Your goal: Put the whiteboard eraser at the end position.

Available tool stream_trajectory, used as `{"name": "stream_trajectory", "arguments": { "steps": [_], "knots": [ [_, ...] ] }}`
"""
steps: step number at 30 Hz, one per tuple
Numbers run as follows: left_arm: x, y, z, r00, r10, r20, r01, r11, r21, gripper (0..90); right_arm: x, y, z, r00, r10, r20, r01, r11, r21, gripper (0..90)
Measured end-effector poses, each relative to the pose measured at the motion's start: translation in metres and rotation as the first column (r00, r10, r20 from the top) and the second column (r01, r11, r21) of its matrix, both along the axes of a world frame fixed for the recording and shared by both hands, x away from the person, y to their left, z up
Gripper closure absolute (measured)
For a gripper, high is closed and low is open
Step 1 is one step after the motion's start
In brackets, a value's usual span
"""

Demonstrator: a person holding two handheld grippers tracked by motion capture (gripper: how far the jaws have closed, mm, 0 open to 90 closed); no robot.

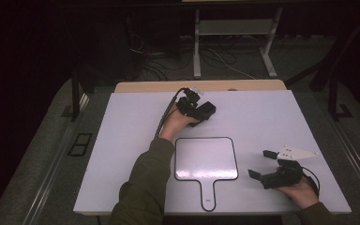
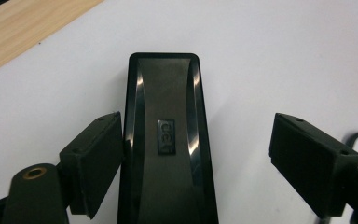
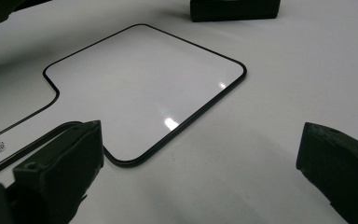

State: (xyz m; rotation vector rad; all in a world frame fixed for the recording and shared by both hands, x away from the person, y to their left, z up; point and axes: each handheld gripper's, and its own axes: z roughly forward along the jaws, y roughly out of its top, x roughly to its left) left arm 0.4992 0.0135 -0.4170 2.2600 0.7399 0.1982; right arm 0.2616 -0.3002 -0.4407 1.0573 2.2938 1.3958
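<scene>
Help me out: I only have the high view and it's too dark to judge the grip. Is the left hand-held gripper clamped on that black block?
Observer: No. In the left gripper view the left hand-held gripper stands open. The black block lies between its jaws, with a clear gap on one side.
Operator: Anything on the block's top?
Observer: A small plate with raised letters sits mid-top on the glossy surface. I can't read it reliably.
Operator: And the right hand-held gripper?
Observer: In the right gripper view the right hand-held gripper is open with nothing between its jaws, facing a corner of the handled whiteboard.
</scene>
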Motion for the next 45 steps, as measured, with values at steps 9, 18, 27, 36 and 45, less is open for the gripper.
{"name": "stream_trajectory", "arguments": {
  "steps": [9,18,27,36,45],
  "knots": [
    [-0.021,0.012,0.011,0.9982,-0.031,0.052,0.034,0.9987,-0.039,14.8,0.005,0.0,-0.002,0.9995,0.025,-0.02,-0.025,0.9997,0.005,0.0],
    [-0.053,0.026,0.018,0.9934,-0.045,0.105,0.054,0.9953,-0.08,8.5,0.005,0.001,-0.003,0.9993,0.029,-0.025,-0.029,0.9996,0.0,0.0],
    [-0.085,0.043,0.018,0.9942,-0.007,0.108,0.017,0.9953,-0.095,0.0,0.003,0.003,-0.003,0.9994,0.028,-0.023,-0.028,0.9996,-0.004,0.0],
    [-0.112,0.069,0.017,0.9935,0.031,0.109,-0.014,0.9885,-0.15,0.0,0.003,0.003,-0.004,0.9994,0.024,-0.024,-0.024,0.9997,-0.003,0.0],
    [-0.142,0.09,0.013,0.9909,0.044,0.128,-0.019,0.982,-0.188,0.0,0.003,0.003,-0.004,0.9994,0.023,-0.026,-0.023,0.9997,-0.003,0.0]
  ]
}}
